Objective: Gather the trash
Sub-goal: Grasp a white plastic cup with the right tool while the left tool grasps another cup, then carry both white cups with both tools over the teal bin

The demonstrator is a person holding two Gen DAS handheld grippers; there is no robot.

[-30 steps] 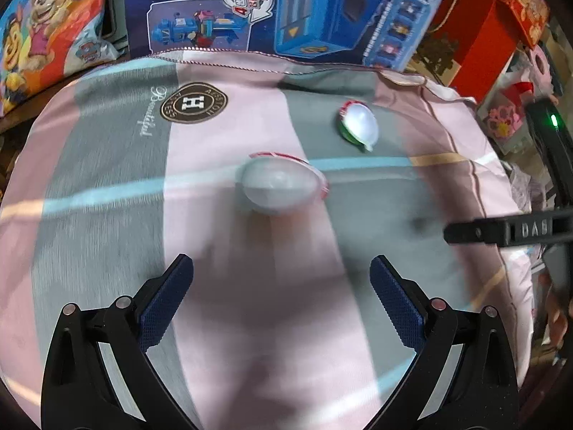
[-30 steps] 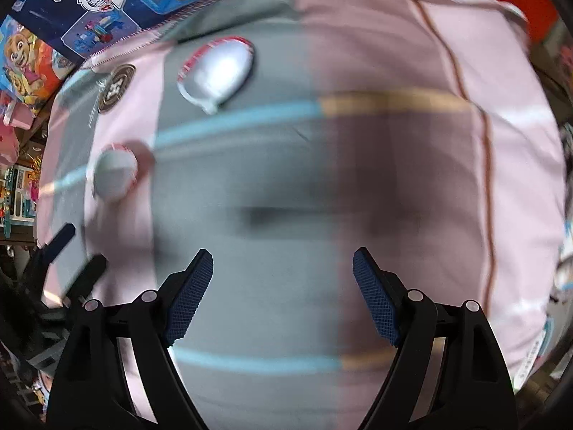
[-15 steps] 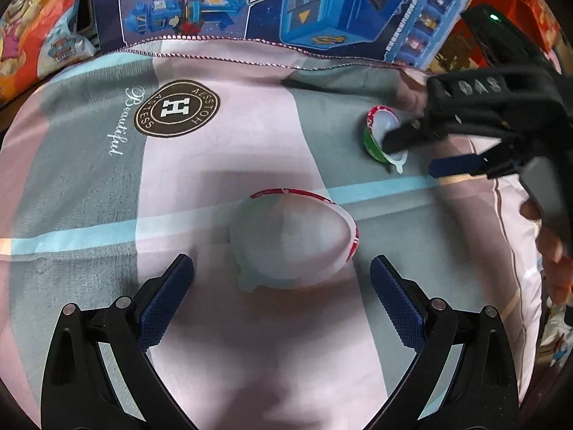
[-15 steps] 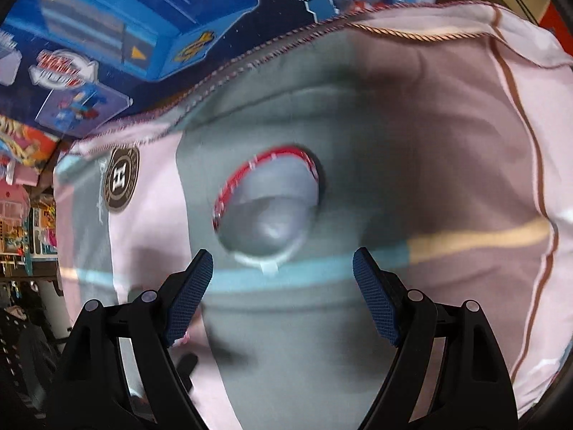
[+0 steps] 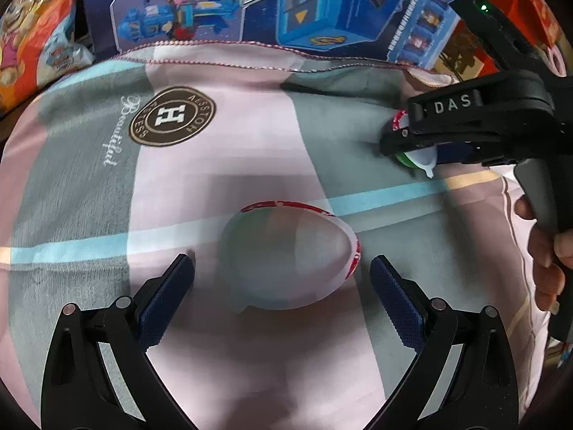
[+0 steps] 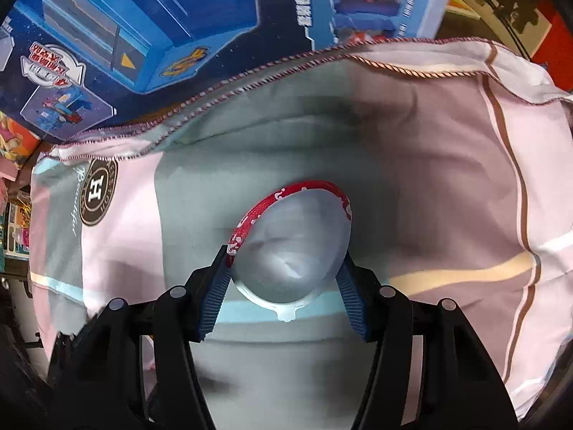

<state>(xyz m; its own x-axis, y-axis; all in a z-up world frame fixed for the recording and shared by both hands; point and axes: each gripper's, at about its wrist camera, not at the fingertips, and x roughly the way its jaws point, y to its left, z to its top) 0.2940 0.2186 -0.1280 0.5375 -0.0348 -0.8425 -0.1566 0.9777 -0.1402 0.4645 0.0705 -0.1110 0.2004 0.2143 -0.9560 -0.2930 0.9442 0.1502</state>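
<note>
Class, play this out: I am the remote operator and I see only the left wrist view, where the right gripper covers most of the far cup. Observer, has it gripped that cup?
Observer: Yes. In the right wrist view both pads of the right gripper press the sides of the far jelly cup.
Operator: Which way up is that cup?
Observer: Upside down; its red rim lies on the blanket.
Operator: Is it lifted?
Observer: I cannot tell from either view.
Operator: Is my left gripper visible from there?
Observer: No; neither it nor the near jelly cup shows.
</note>
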